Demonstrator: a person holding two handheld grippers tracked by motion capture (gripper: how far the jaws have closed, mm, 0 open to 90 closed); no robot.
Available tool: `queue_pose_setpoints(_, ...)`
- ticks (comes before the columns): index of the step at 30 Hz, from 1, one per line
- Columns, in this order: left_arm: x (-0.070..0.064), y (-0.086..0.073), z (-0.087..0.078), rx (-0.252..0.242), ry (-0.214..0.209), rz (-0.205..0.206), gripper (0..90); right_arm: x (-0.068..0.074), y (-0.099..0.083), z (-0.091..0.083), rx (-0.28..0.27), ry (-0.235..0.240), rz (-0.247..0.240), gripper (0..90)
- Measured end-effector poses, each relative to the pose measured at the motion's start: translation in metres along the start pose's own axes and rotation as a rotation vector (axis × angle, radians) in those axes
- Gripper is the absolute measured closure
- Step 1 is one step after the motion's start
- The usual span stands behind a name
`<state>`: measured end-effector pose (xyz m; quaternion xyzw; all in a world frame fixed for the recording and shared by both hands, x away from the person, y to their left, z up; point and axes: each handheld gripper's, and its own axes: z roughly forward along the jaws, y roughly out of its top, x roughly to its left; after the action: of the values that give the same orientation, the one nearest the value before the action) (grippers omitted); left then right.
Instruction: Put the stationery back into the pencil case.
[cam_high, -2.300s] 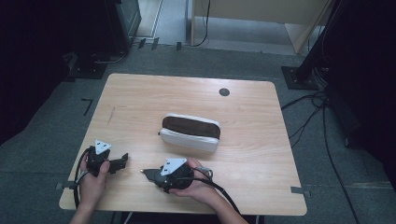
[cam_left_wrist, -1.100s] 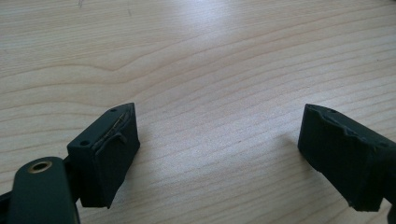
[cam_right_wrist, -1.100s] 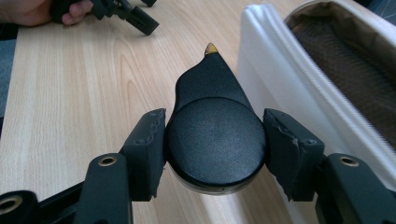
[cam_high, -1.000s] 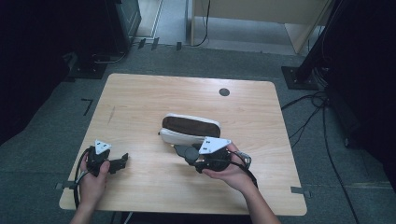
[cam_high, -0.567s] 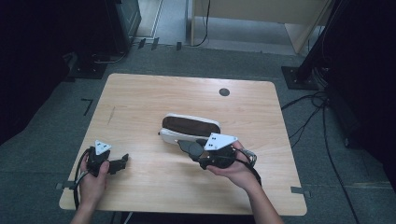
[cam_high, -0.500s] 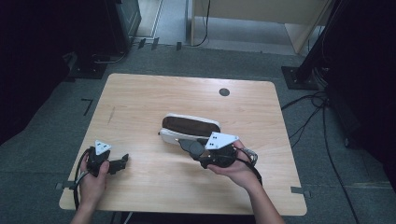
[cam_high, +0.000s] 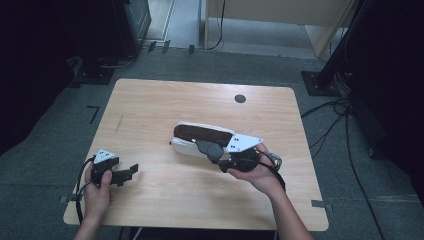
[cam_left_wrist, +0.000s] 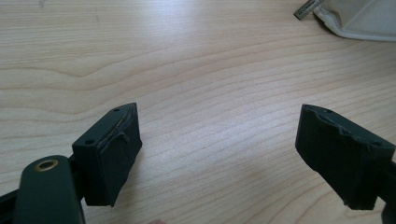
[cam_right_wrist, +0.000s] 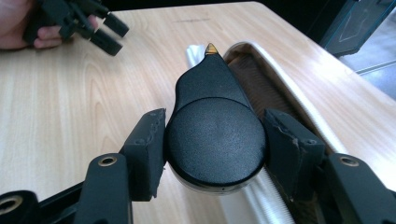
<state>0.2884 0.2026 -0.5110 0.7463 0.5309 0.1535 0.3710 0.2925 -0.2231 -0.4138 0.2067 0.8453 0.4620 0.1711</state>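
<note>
Since a moment ago, when my right gripper (cam_high: 216, 155) sat at the lower middle of the high view, I have carried it up to the open pouch (cam_high: 200, 139) at the centre of the table (cam_high: 150, 100). Its jaws clamp a black, teardrop-shaped gadget (cam_right_wrist: 215, 130) over the pouch's mouth, so I judge dropping it in comes next. The brown inside looks empty. My left gripper (cam_high: 127, 173) rests wide apart at lower left.

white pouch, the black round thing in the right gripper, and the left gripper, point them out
white pouch (cam_high: 186, 147), high view, its pale front wall.
black round thing (cam_right_wrist: 215, 135), right gripper view, its round top face.
left gripper (cam_left_wrist: 219, 154), left gripper view, midway between open jaws.
</note>
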Motion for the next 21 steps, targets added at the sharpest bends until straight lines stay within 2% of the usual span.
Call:
queue_pose_setpoints(5, -0.001, -0.001, 0.003, 0.011, -0.009, 0.017, 14.6, -0.014, 0.007, -0.001, -0.007, -0.011, -0.008, 42.0)
queue_pose_setpoints(8, -0.004, -0.002, 0.003, 0.009, 0.000, 0.028, 14.7, -0.024, 0.008, -0.001, -0.011, -0.019, -0.003, 42.0)
queue_pose_setpoints(12, -0.005, -0.003, 0.004, 0.006, 0.009, 0.049, 14.6, -0.037, 0.006, 0.002, -0.020, 0.006, 0.031, 42.0)
queue_pose_setpoints(16, -0.006, -0.003, 0.005, 0.002, 0.010, 0.050, 14.6, -0.047, -0.001, 0.009, 0.013, 0.062, 0.075, 42.0)
queue_pose_setpoints(21, -0.006, -0.003, 0.005, 0.001, 0.006, 0.050, 14.6, -0.056, -0.008, 0.018, 0.054, 0.088, 0.131, 42.0)
